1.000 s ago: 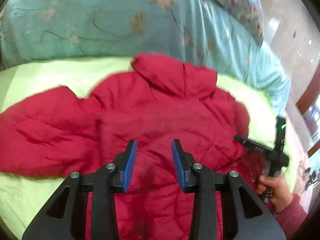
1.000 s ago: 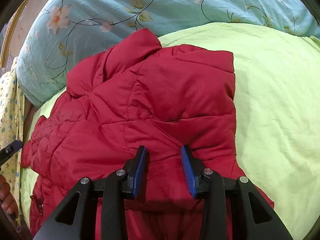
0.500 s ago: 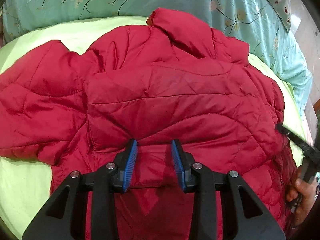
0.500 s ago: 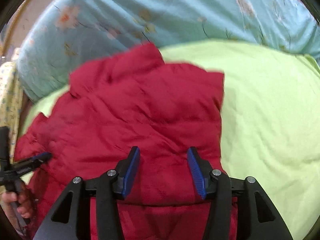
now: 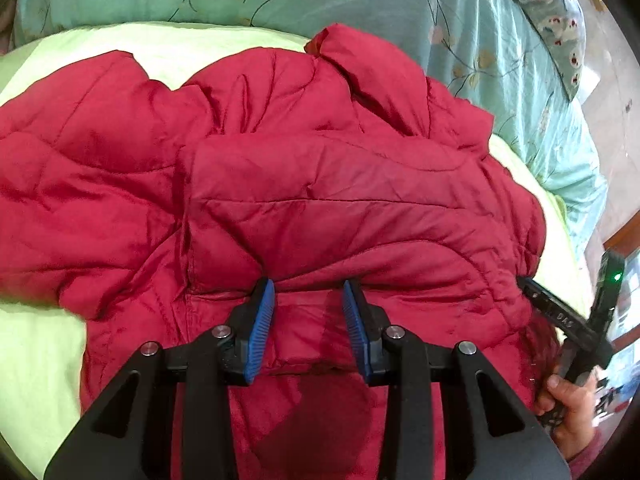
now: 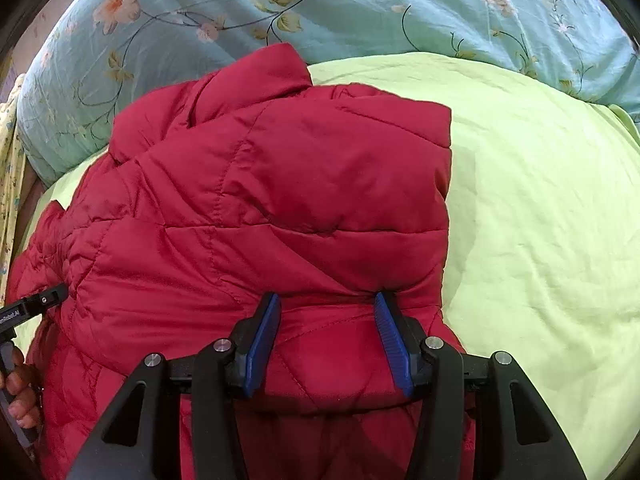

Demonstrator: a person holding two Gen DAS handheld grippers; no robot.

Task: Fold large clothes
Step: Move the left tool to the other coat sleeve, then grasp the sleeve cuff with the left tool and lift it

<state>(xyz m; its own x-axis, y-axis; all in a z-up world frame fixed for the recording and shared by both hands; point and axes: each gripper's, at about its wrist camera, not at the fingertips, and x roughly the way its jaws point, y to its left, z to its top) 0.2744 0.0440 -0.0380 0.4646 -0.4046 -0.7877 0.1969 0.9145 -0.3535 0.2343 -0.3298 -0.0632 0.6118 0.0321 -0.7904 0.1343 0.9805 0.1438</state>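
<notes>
1. Your right gripper (image 6: 326, 340) has just been opening its jaws over the red padded jacket (image 6: 280, 208); the blue pads (image 6: 262, 340) now stand apart with a band of red cloth between them, pressing on nothing that shows

2. Your left gripper (image 5: 308, 324) has come down close onto the jacket (image 5: 320, 208) since a second ago, when it hung higher over the bed; its jaws sit part-way apart, cloth bulging between the pads (image 5: 260, 324), and you cannot tell whether they clamp it

3. The jacket lies on the lime-green quilt (image 6: 540, 220), collar toward 12 o'clock against the teal floral bedding (image 6: 360, 4), its right side already turned in to a straight edge at 2 o'clock in the right wrist view; one sleeve spreads toward 9 o'clock in the left wrist view

4. Read it as a fold just laid and let go, with the left side yet to be brought over

5. Hidden from you: the hem below both grippers, the jacket's front, and whether any cloth is pinched under the pads. Only your knuckles show at the frame edges
</notes>
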